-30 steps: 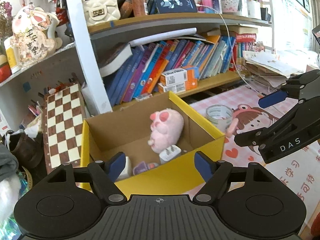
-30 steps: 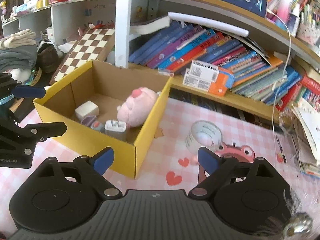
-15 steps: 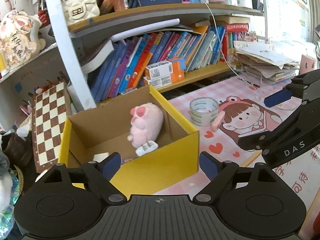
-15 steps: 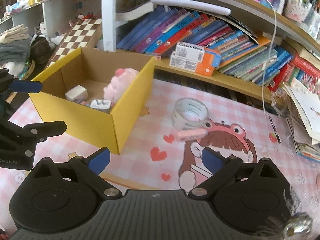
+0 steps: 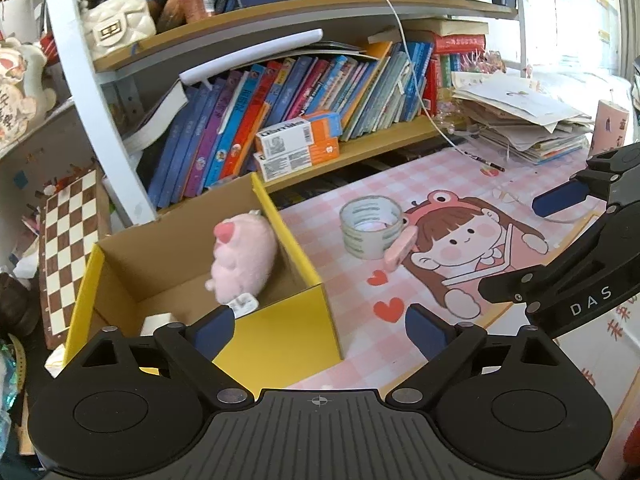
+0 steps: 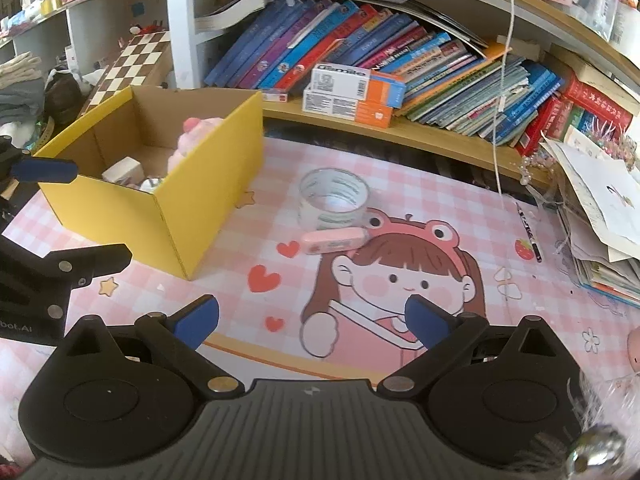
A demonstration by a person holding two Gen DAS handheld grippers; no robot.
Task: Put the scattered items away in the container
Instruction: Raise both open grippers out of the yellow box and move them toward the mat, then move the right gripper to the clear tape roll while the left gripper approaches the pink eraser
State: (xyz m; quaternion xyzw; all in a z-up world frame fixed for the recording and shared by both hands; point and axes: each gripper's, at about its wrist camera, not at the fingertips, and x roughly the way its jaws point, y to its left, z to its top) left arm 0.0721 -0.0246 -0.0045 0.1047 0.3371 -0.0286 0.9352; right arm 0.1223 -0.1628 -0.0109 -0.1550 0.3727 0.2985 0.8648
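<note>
The yellow cardboard box sits on the pink checked bench at about ten o'clock from the right tool, and compared with a second ago it has slid off toward the left of both views, so far more of the bench mat now shows. Inside the box I count one pink plush toy, one white charger plug lying against it, and one white cube-shaped thing nearer the far corner; a fourth small item seen there earlier is hidden now. Two loose things are left out on the bench: one roll of clear tape standing on its edge ring just beside the box, and one pink eraser-like bar touching the roll at its six o'clock side. The left tool hangs over the box's near corner with its jaws having just been spreading apart and nothing between them; the right tool hovers over the cartoon girl on the mat, jaws likewise just widened and empty. Behind, at twelve o'clock, one shelf row of leaning books carries two stacked orange-and-white cartons, and one chessboard leans beyond the box.
</note>
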